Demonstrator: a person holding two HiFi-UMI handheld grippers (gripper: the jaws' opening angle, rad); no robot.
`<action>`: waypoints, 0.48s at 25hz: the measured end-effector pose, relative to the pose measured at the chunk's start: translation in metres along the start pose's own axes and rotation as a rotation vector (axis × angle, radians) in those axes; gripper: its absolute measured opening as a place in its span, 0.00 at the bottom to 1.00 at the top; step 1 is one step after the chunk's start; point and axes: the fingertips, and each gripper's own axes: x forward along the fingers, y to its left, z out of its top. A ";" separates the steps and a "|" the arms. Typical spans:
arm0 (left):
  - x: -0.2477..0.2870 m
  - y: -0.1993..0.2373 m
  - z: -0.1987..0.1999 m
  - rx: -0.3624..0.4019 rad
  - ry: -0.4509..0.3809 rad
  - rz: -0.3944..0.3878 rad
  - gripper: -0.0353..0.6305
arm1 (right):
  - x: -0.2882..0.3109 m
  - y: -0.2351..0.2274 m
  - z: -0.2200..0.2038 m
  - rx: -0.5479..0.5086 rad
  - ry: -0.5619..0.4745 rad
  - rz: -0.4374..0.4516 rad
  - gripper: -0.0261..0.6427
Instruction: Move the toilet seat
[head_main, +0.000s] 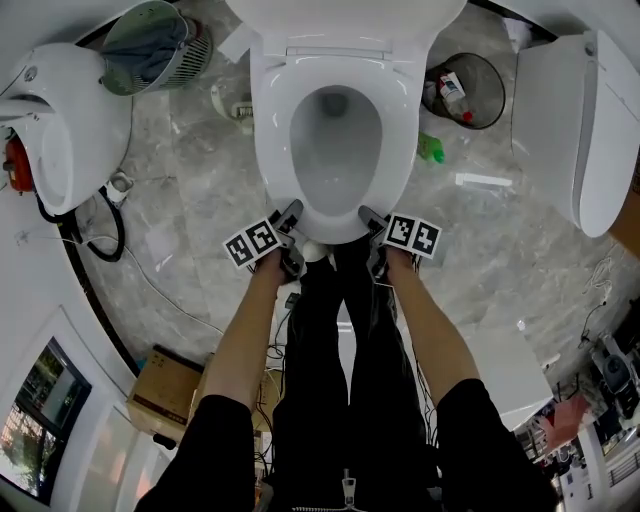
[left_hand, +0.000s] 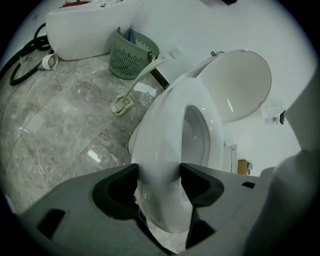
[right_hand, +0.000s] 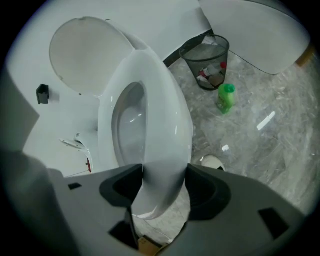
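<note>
Left gripper (left_hand: 159, 182): jaws clamped on front-left rim of toilet seat (left_hand: 167, 125), both pads touching white plastic. Right gripper (right_hand: 164, 182): same hold on front-right rim, seat (right_hand: 160, 100) filling gap between pads.

Head view: left gripper (head_main: 288, 222) and right gripper (head_main: 374, 222) side by side at near edge of seat (head_main: 270, 130). Seat glossy white oval ring, lying down over bowl. Lid (left_hand: 240, 85) raised behind.

Green bottle (right_hand: 226, 97) and wire bin (right_hand: 207, 60) on grey marble floor (head_main: 190, 210) to right of toilet.
</note>
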 end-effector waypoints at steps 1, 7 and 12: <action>-0.003 0.000 0.000 -0.005 0.001 -0.001 0.44 | -0.001 0.000 -0.001 0.013 0.019 -0.002 0.44; -0.023 -0.011 -0.002 -0.027 0.005 -0.007 0.34 | -0.021 0.005 -0.005 0.080 0.051 0.017 0.40; -0.047 -0.031 0.005 -0.056 0.001 -0.044 0.32 | -0.047 0.024 -0.002 0.133 0.041 0.081 0.36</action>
